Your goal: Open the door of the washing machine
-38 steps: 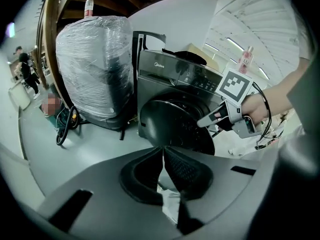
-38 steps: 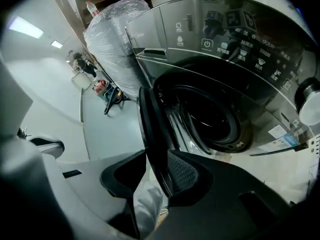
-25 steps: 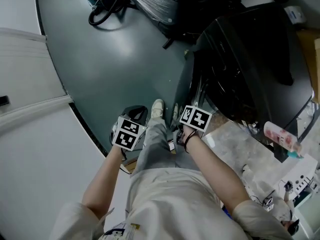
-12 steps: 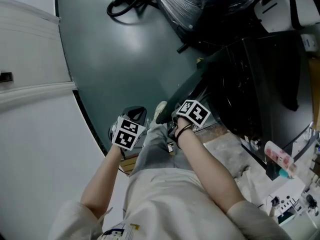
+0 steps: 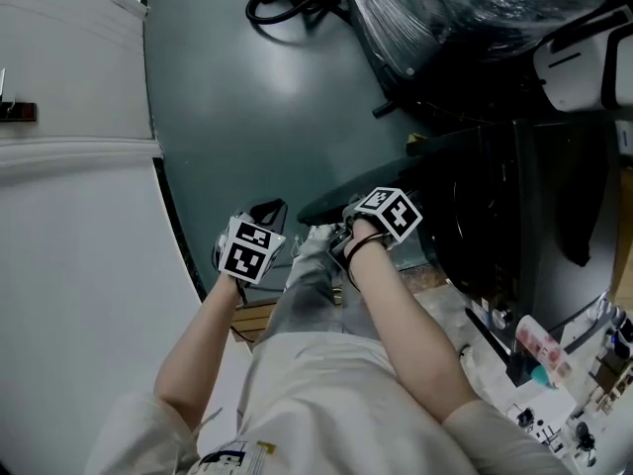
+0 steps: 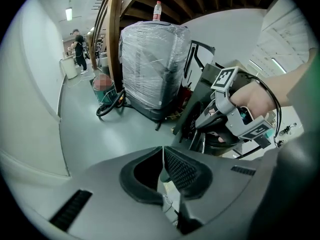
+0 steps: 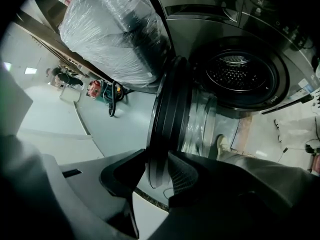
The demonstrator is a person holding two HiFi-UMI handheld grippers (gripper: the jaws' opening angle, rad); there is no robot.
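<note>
The dark washing machine [image 5: 524,216] stands at the right in the head view. Its round door [image 7: 167,114] hangs open, seen edge-on, with the steel drum [image 7: 240,71] exposed behind it. My right gripper [image 7: 157,169] is shut on the door's rim, one pad on each face; from above it sits at the door's near edge [image 5: 341,228]. The left gripper [image 6: 162,156] is shut on nothing and held over the floor, left of my leg [image 5: 265,216]. The left gripper view shows the right gripper [image 6: 210,121] at the door [image 6: 190,116].
A bulky item wrapped in clear plastic [image 5: 465,8] stands beyond the machine, with black cables [image 5: 287,3] on the grey floor beside it. A white wall panel [image 5: 79,216] runs along the left. My leg and shoe [image 5: 316,265] are below the door. Bottles [image 5: 539,344] lie at lower right.
The door has swung further out from the machine with the right gripper on its rim. Both hands have shifted sideways across the floor, and the left gripper has stayed shut.
</note>
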